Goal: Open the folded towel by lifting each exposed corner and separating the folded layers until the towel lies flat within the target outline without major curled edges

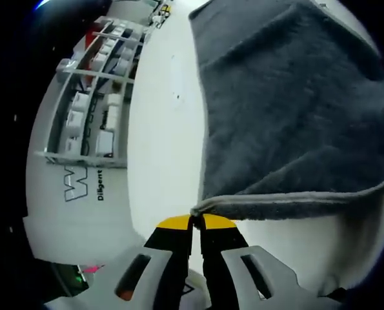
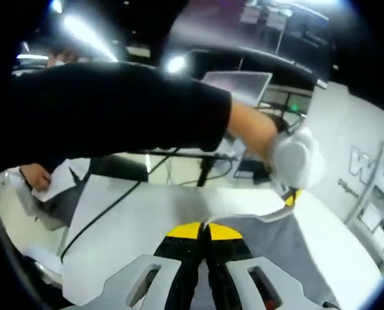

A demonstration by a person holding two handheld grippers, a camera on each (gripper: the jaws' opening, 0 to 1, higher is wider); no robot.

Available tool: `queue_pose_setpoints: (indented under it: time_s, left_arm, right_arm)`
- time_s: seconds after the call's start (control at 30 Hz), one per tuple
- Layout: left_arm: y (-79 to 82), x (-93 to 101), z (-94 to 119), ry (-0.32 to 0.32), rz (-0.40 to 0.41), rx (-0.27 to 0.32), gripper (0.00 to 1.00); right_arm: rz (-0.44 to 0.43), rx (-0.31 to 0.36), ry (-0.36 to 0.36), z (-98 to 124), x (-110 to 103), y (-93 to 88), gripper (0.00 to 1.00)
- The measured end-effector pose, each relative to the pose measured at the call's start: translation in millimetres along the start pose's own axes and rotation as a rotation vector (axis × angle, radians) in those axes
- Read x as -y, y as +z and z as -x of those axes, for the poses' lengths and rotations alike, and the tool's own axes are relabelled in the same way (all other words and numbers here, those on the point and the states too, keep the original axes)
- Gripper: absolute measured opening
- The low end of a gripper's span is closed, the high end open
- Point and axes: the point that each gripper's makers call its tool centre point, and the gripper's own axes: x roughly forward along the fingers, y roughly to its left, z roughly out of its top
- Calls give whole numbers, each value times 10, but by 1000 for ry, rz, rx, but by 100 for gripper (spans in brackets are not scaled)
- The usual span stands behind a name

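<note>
Left gripper view: we see the left gripper point(image 1: 197, 223) with its yellow-tipped jaws pressed together on a corner of the dark grey towel point(image 1: 295, 110). The pinched corner sits right at the jaw tips, and the towel's hemmed edge runs away from it to the right, raised off the white tabletop point(image 1: 166, 148). The rest of the towel spreads across the upper right of the view, lying on the tabletop with a soft fold ridge crossing it. Off the tabletop's far side stands a grey shelf rack point(image 1: 95, 97) holding white boxes, set against a white panel with dark lettering.

Right gripper view: the right gripper point(image 2: 203, 227) has its jaws shut as well, with grey towel point(image 2: 275, 252) cloth at the tips; we read this as a grip on the towel edge. The towel spreads to the right and below the jaws over the white tabletop point(image 2: 133, 213). Just beyond, the left gripper point(image 2: 293, 195) comes in from the upper right, held by a white-gloved hand point(image 2: 296, 158) on an arm in a black sleeve point(image 2: 114, 110) that spans the view. A black cable point(image 2: 104, 213) trails across the tabletop on the left. Farther left, another person's hand point(image 2: 35, 175) rests on white cloth. An open laptop point(image 2: 238, 87) sits on a desk in the background.
</note>
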Motion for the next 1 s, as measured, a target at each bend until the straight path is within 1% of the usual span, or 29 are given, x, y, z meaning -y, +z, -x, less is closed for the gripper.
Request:
queue_pose_setpoints:
  time_s: [0.07,0.17,0.27,0.3,0.37,0.43,0.5,0.6,0.73,0.83,0.9,1.0]
  left_arm:
    - [0,37,-13,-11,-5,-1,3]
    - [-18,55,-27,-17,-16,-8,3]
    - [-52,45,-34,-16,-9,-9,3]
    - [-71,40,-39,-14,-8,-13,3]
    - [-111,47,-50,-13,-14,-25,3]
    - [-142,64,-72,-13,-21,-38,3]
    - [-156,104,-104,-18,-25,-48,3]
    - [-172,162,-131,-34,-39,-64,3]
    - [-206,182,-120,-47,-40,-69,3]
    - [-250,189,-109,-53,-40,-81,3]
    - [-259,211,-106,-63,-46,-87,3]
    - [-260,219,-108,-72,-51,-92,3]
  right_arm:
    - [-5,-5,4,-74,4,11,0]
    - [1,-13,19,-159,-75,15,0]
    - [14,-22,35,-253,-147,28,0]
    - [18,-24,42,-242,-180,-8,0]
    - [27,-27,55,-263,-253,-10,0]
    - [40,-27,63,-316,-305,17,0]
    - [71,-34,69,-380,-352,27,0]
    - [80,-40,79,-466,-399,20,0]
    - [90,-47,101,-547,-493,-15,0]
    - [99,-57,118,-592,-567,-73,0]
    - [104,-65,130,-634,-603,-119,0]
    - [108,-73,141,-672,-640,-128,0]
